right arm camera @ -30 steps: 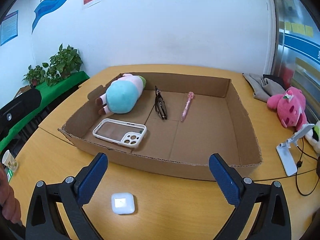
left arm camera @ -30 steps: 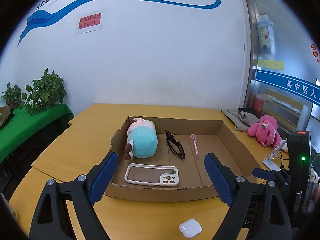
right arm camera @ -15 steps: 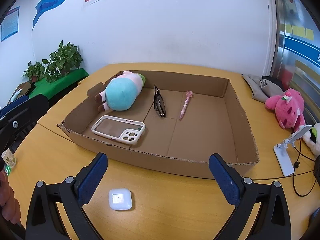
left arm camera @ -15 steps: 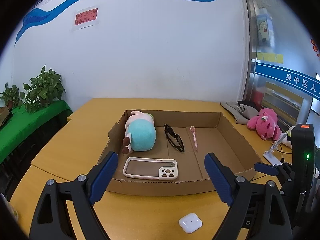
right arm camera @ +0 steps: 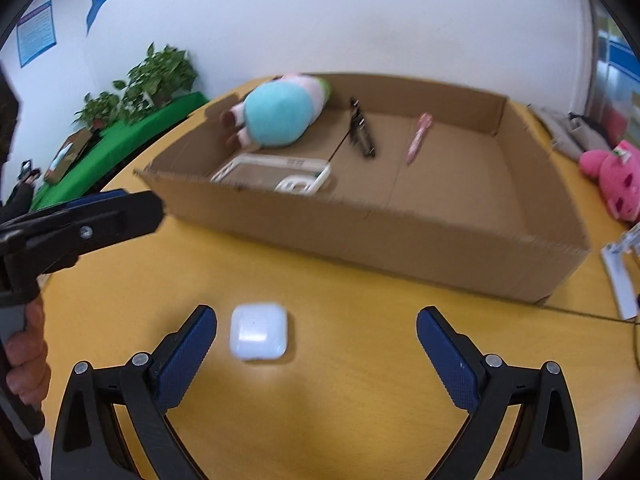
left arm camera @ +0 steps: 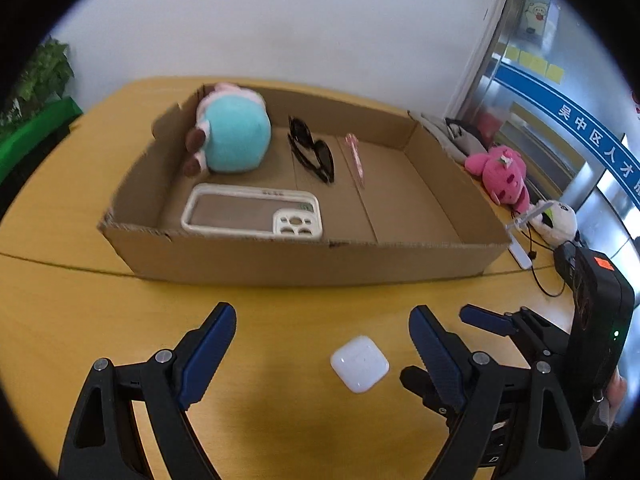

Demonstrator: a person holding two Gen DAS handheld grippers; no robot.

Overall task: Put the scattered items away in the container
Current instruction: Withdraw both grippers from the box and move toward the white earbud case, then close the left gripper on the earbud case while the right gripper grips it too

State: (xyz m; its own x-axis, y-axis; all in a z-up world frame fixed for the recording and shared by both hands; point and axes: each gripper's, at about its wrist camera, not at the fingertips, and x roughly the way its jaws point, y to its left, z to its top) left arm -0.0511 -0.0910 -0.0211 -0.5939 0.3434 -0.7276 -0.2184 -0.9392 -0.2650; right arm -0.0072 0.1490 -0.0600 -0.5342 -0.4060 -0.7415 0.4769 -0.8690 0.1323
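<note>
The yellow wooden desk [left arm camera: 60, 312] fills most of the room in front of me, and on its far half sits a wide, shallow cardboard box [left arm camera: 304, 260] with its top open. In the box's far left corner lies a teal and pink plush toy [left arm camera: 232, 136] on its side, against the left wall. Near it, by the front wall, a white phone case [left arm camera: 252, 216] lies flat with its camera cut-outs to the right. Right of the plush a pair of black sunglasses [left arm camera: 312, 154] lies folded on the box floor, and just right of those a thin pink pen [left arm camera: 356, 156], the two apart. Outside the box, on the bare desk in front of its near wall, rests the small white earbud case [right arm camera: 259, 332], lid closed. The right hand-held gripper [right arm camera: 316, 340] hangs low over the desk with its blue-padded jaws spread wide and released; the earbud case lies between them, close to the left finger but not touching it. The left hand-held gripper [left arm camera: 322, 340] is also wide apart and holds nothing, with the same case just inside its right finger. Off to the far right a pink plush [left arm camera: 504, 172] sits on the desk beside grey cloth [left arm camera: 452, 138].
</note>
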